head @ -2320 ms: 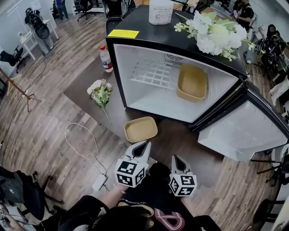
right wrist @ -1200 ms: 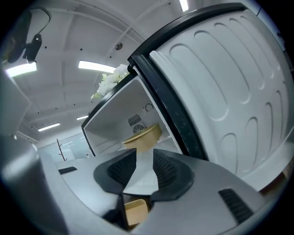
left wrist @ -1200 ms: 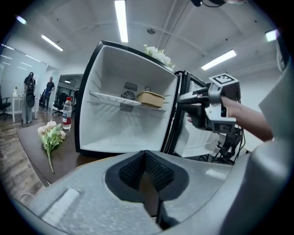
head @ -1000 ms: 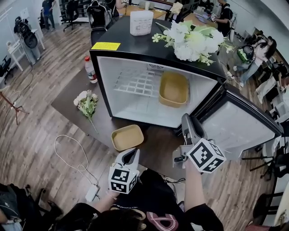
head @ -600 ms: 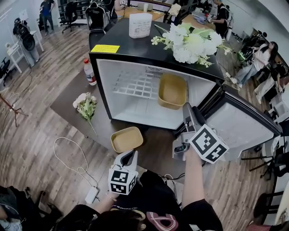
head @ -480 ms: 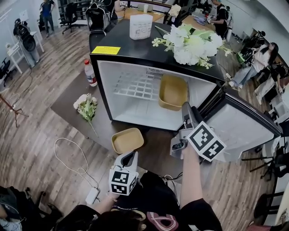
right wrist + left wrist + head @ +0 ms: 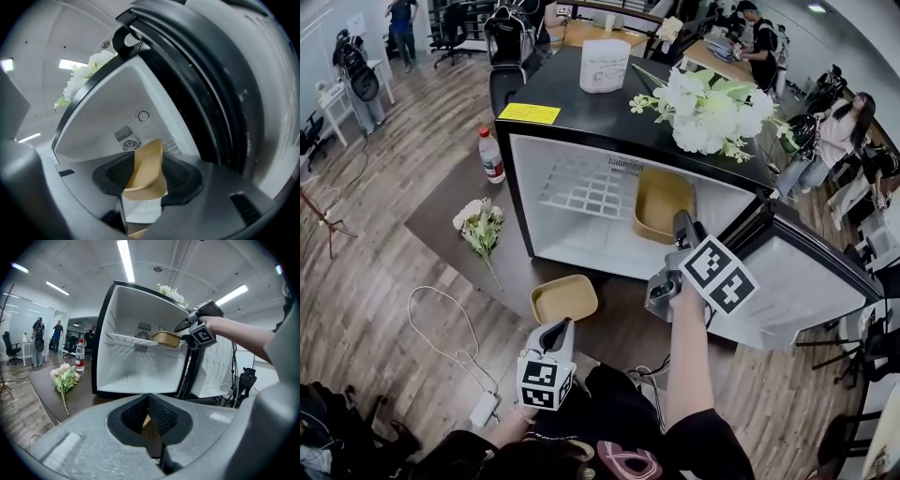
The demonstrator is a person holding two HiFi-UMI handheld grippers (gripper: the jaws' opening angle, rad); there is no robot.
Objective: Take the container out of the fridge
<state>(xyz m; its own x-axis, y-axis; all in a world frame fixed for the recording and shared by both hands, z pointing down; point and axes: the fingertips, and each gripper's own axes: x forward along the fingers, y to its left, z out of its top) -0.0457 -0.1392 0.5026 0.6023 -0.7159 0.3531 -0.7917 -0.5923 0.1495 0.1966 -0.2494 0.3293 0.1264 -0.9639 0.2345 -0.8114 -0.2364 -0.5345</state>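
The fridge (image 7: 517, 192) stands open, its door (image 7: 802, 281) swung to the right. A tan container (image 7: 661, 202) sits on the wire shelf (image 7: 586, 187) at the right inside. My right gripper (image 7: 680, 223) reaches level into the fridge mouth, its tips at the container's near end. Its jaws have widened over the last second. In the right gripper view the container (image 7: 149, 157) shows in the gap of the right gripper (image 7: 150, 174), and I see no pad pressing on it. My left gripper (image 7: 555, 330) hangs low, shut and empty, its pads (image 7: 157, 416) together.
A second tan container (image 7: 564, 298) lies on the brown mat (image 7: 441, 202) before the fridge. A flower bunch (image 7: 478, 223) and a bottle (image 7: 491, 156) are at the left. White flowers (image 7: 712, 98) and a white box (image 7: 605, 64) top the fridge. A cable (image 7: 441, 323) lies on the floor.
My right gripper has gone forward from beside the door to the container at the fridge mouth. The left gripper has sunk a little toward me and stays shut.
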